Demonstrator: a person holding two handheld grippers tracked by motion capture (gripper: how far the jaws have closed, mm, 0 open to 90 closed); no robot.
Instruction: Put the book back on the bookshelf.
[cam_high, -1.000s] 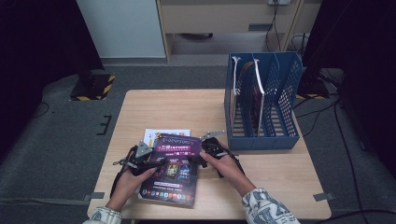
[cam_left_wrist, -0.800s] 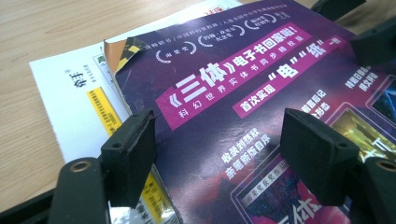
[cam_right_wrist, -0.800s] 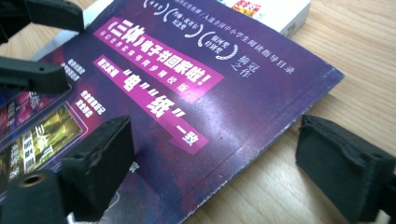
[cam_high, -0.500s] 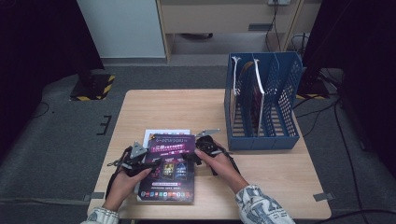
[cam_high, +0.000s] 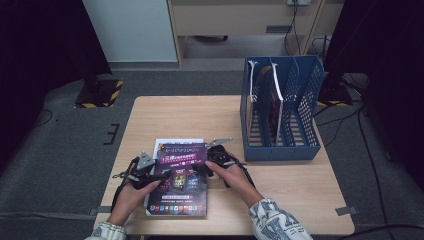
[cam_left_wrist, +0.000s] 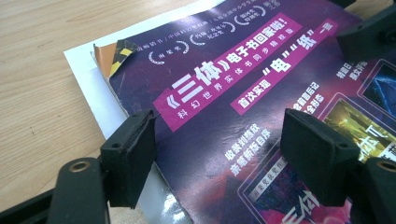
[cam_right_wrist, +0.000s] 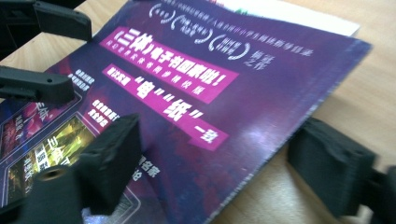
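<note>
Pale wood worktop (cam_high: 165, 120), dark room around it: a purple magazine (cam_high: 179, 176) lies flat near the person's edge, on top of a white sheet (cam_high: 170, 142) that peeks out past its far end, with a blue file rack (cam_high: 280, 112) standing well apart at the far right corner. The magazine's long axis runs away from the person, so its two long edges face the hands. The left hand-held gripper (cam_high: 150, 170) sits at the left edge and the right hand-held gripper (cam_high: 209, 159) at the right edge, each pointing inward across the cover toward the other, about equally near. In the left gripper view the black jaws stand apart, one pad (cam_left_wrist: 133, 154) at the magazine's (cam_left_wrist: 243, 112) edge and the other over the cover, neither pressing. In the right gripper view the jaws straddle the right edge of the magazine (cam_right_wrist: 210, 102), one pad (cam_right_wrist: 112, 161) over the cover and one (cam_right_wrist: 331, 163) out over bare wood; they have just been closing, yet still gape and nothing is pinched. Any lift looks to depend on getting a jaw under that thin right edge, which appears to lie close against the wood.
</note>
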